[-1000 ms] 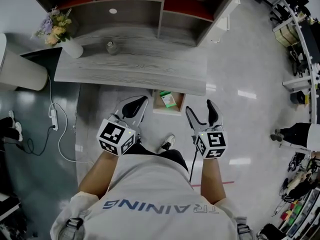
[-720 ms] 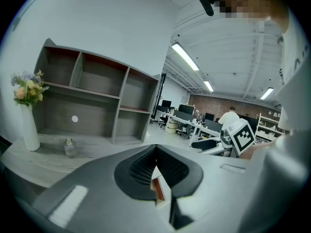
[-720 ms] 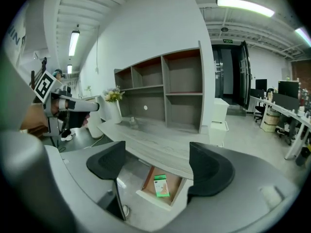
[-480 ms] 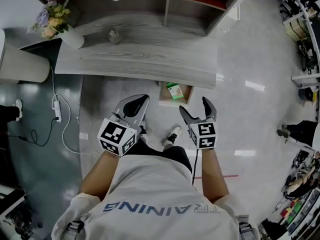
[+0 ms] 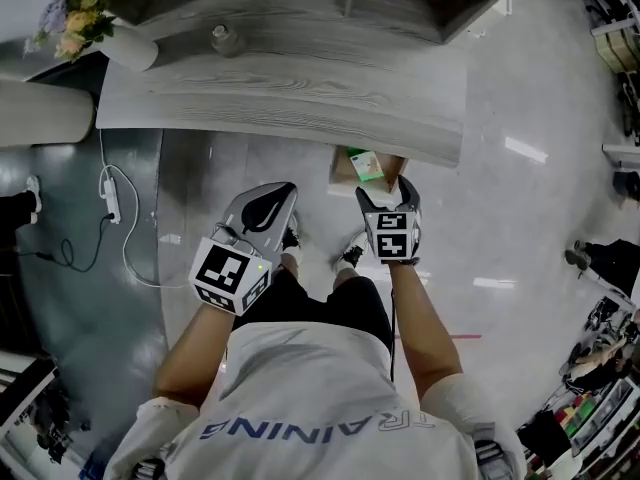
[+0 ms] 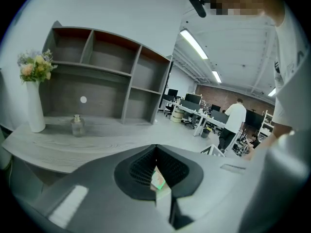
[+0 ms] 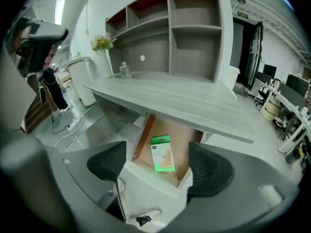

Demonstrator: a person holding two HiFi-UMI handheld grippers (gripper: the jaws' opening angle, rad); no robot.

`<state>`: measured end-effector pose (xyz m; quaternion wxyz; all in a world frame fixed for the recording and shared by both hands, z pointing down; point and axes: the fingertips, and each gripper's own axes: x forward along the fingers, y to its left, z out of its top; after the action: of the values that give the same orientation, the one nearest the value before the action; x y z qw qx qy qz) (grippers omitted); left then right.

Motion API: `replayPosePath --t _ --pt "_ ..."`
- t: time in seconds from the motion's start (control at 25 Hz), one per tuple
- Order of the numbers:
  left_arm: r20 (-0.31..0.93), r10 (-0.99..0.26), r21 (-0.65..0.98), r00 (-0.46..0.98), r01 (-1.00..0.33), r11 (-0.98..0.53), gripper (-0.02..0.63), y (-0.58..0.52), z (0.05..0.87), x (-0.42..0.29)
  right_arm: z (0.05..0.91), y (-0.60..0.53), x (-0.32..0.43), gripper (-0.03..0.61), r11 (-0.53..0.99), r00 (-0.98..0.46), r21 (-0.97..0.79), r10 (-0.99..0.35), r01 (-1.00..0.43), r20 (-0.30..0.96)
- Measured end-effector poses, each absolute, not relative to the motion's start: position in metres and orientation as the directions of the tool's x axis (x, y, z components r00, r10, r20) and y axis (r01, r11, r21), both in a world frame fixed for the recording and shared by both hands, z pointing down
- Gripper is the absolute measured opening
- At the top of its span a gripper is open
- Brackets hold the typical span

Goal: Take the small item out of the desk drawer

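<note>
The desk drawer [image 5: 392, 171] stands pulled open under the grey desk [image 5: 280, 98], with a small green box [image 5: 365, 165] lying flat inside. My right gripper [image 5: 386, 196] hovers just in front of the drawer, open; its jaws have just been closing a little and nothing is between them. In the right gripper view the green box [image 7: 162, 153] lies on the wooden drawer floor [image 7: 182, 142], framed between the two dark pads [image 7: 107, 165]. My left gripper [image 5: 288, 188] is shut and empty, to the left of the drawer. Its tips [image 6: 155, 149] meet in the left gripper view.
On the desk stand a white vase of flowers [image 5: 85, 28] and a small glass bottle [image 5: 222, 38], with a shelf unit [image 7: 194, 38] behind. A power strip and cable [image 5: 108, 183] lie on the floor at left. The person's shoes [image 5: 350, 254] are below the drawer.
Both grippers have sunk toward the floor. The right one dropped further and moved forward until it sits right at the open drawer's front. The left gripper stayed shut.
</note>
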<state>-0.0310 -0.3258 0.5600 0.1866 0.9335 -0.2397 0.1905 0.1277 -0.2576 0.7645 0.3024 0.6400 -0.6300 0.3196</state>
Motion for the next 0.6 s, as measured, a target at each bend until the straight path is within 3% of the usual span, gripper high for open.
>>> replayPosePath --t 0.6 --pt "0.488 -0.384 0.313 0.783 -0.568 -0.761 0.002 -0.327 0.619 -0.044 0.914 -0.288 0.140 0.436 -0.034 0.121 0.117 -0.423 -0.993 0.898"
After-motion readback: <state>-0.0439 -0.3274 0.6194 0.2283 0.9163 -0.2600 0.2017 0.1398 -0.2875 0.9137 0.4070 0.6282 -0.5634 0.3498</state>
